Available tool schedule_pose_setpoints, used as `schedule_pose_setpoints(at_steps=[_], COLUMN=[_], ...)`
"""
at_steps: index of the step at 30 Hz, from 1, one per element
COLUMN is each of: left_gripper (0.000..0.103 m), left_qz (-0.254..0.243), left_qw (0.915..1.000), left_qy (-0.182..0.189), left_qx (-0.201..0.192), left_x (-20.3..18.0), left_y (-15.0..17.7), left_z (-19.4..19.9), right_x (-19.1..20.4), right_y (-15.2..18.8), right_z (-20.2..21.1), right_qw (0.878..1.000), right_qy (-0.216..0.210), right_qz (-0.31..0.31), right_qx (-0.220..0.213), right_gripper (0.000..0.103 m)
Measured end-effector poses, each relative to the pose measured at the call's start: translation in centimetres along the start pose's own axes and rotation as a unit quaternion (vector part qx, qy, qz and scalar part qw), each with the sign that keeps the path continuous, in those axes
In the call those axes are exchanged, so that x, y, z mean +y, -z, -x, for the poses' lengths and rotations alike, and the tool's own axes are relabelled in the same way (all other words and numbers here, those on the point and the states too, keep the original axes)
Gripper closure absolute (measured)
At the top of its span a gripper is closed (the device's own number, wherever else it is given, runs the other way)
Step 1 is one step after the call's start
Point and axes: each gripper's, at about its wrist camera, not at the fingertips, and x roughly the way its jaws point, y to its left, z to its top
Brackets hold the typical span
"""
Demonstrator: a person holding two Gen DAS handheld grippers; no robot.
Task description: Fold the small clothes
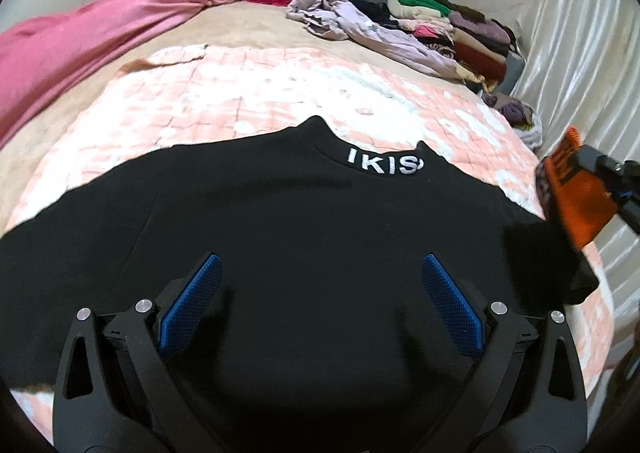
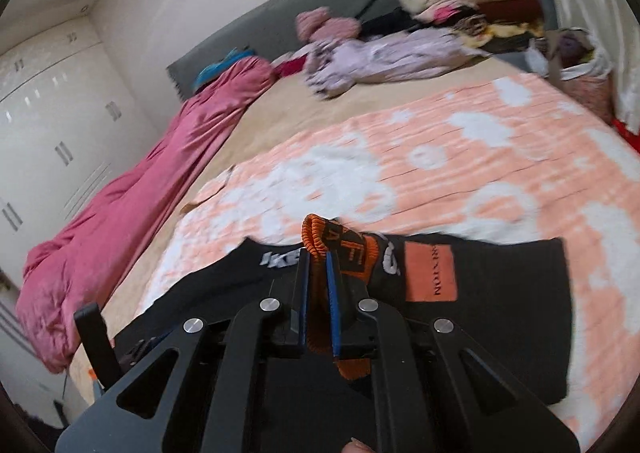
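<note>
A black sweater point(image 1: 304, 221) with white letters on its collar point(image 1: 384, 162) lies flat on a peach and white blanket point(image 1: 248, 93). My left gripper point(image 1: 320, 277) hovers over its lower body, open, nothing between the blue pads point(image 1: 196, 301). At the right edge of the left wrist view, my right gripper point(image 1: 600, 169) carries an orange and black knit piece point(image 1: 576, 197) above the sweater's right sleeve. In the right wrist view the right gripper point(image 2: 318, 257) is shut on that knit piece point(image 2: 352, 249), which hangs through the jaws. Below it lie the sweater point(image 2: 500, 313) and an orange patch point(image 2: 430, 273).
A stack of folded clothes point(image 1: 460, 25) sits at the bed's far right, with a crumpled lilac garment point(image 1: 360, 21) beside it. A pink quilt point(image 1: 100, 33) runs along the left side. White curtains point(image 1: 580, 45) hang on the right. White wardrobe doors point(image 2: 52, 125) stand beyond the quilt.
</note>
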Motion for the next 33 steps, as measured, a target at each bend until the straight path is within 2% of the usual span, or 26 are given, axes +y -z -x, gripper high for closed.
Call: schedule_pose_setpoints(at_steps=[4,6,7,9,11,14,16,19,22,25,28,32,33], left_gripper=[0.009,0.009,0.009,0.01,0.015,0.025,0.037,0.048,0.048,0.048,0.047,0.049,0.056], left_qz=[-0.006,-0.006,-0.007,-0.005,0.002,0.012,0.01,0.008,0.018,0.022,0.052,0.085,0.086], left_qw=[0.9999,0.9998,0.9998,0.9998,0.9994,0.9977,0.9963,0.9919,0.983,0.9787,0.9724,0.9709,0.9721], left_qy=[0.013,0.016,0.017,0.017,0.028,0.058,0.073,0.107,0.156,0.17,0.189,0.172,0.167], left_qx=[0.001,0.004,0.007,0.013,0.019,0.034,0.045,0.068,0.096,0.113,0.127,0.144,0.141], left_x=[-0.3,-0.4,-0.4,-0.3,-0.2,-0.4,-1.1,-2.5,-4.2,-6.0,-6.8,-7.1,-7.2], left_y=[0.0,0.1,0.2,0.3,0.3,0.6,0.9,1.4,1.8,1.9,1.7,1.2,1.1], left_z=[0.1,-0.1,-0.2,-0.4,-0.7,-1.2,-1.6,-2.1,-3.1,-4.3,-5.3,-6.7,-6.7], right_x=[2.2,2.6,2.8,2.8,2.4,1.0,-0.3,-2.2,-3.7,-5.0,-6.2,-7.5,-7.9], right_y=[0.4,0.6,0.7,0.6,0.6,0.9,1.1,2.0,3.2,4.3,5.2,5.7,5.8], right_z=[-2.1,-2.9,-3.2,-3.3,-2.9,-2.1,-1.3,0.0,1.1,2.3,3.2,3.8,4.0], right_qw=[1.0,0.999,0.998,0.998,0.999,1.0,1.0,0.998,0.995,0.991,0.991,0.991,0.991], right_qy=[-0.021,-0.046,-0.053,-0.051,-0.039,-0.005,0.028,0.067,0.095,0.123,0.127,0.129,0.129], right_qz=[0.006,-0.004,-0.007,-0.006,-0.003,0.002,0.007,0.015,0.03,0.044,0.037,0.021,0.015], right_qx=[0.02,0.029,0.032,0.029,0.023,0.015,0.006,-0.008,-0.014,-0.027,-0.032,-0.039,-0.04], right_gripper=[0.092,0.092,0.086,0.083,0.081,0.072,0.067,0.062,0.059,0.057,0.055,0.055,0.055])
